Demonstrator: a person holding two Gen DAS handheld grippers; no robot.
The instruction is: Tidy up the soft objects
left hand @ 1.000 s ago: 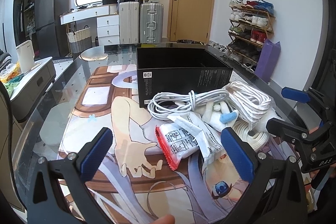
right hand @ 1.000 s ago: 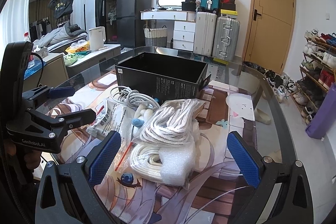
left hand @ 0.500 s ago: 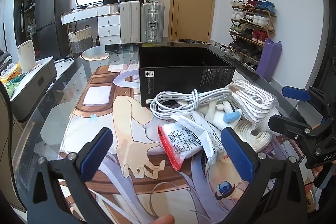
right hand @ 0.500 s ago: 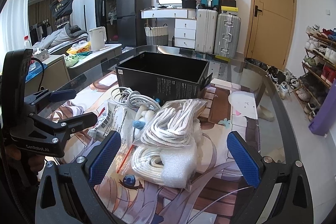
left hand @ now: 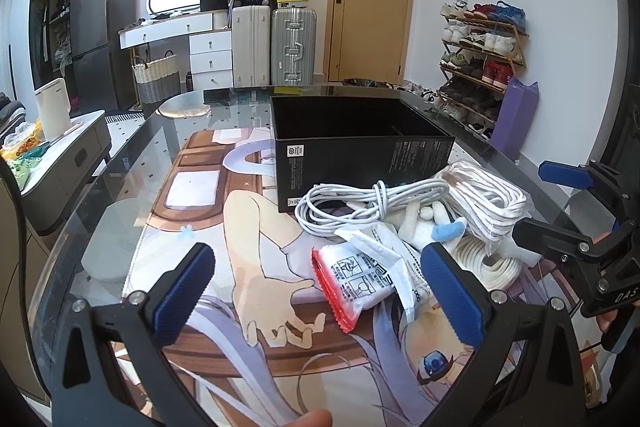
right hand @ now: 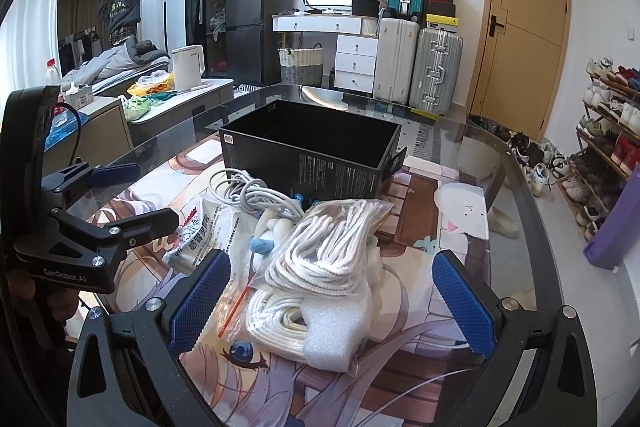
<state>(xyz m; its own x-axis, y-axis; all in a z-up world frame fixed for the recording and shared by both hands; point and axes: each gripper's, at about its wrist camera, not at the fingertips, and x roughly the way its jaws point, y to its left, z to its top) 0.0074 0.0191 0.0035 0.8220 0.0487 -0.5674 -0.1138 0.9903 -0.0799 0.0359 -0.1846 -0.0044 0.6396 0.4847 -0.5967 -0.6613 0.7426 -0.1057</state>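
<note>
A pile of soft things lies on the glass table in front of an open black box [left hand: 360, 143], which also shows in the right wrist view [right hand: 316, 155]. The pile holds a coiled white cable [left hand: 360, 203], a red-edged white sachet [left hand: 356, 283], a small white plush with a blue tip [left hand: 432, 227] and bagged white rope [left hand: 488, 203]. The bagged rope [right hand: 332, 251] lies over a second rope coil [right hand: 280, 315] and white foam [right hand: 336, 339]. My left gripper [left hand: 320, 291] is open and empty, just short of the sachet. My right gripper [right hand: 332, 299] is open and empty over the rope bags.
A printed anime mat [left hand: 248, 227] covers the table. The table's curved edge [right hand: 532, 195] runs along the right. Suitcases [left hand: 276, 43], a shoe rack [left hand: 480, 67] and a side cabinet with a kettle [right hand: 188, 67] stand beyond the table.
Both grippers have drifted slightly; the pile and the box have not moved, and both grippers stay open.
</note>
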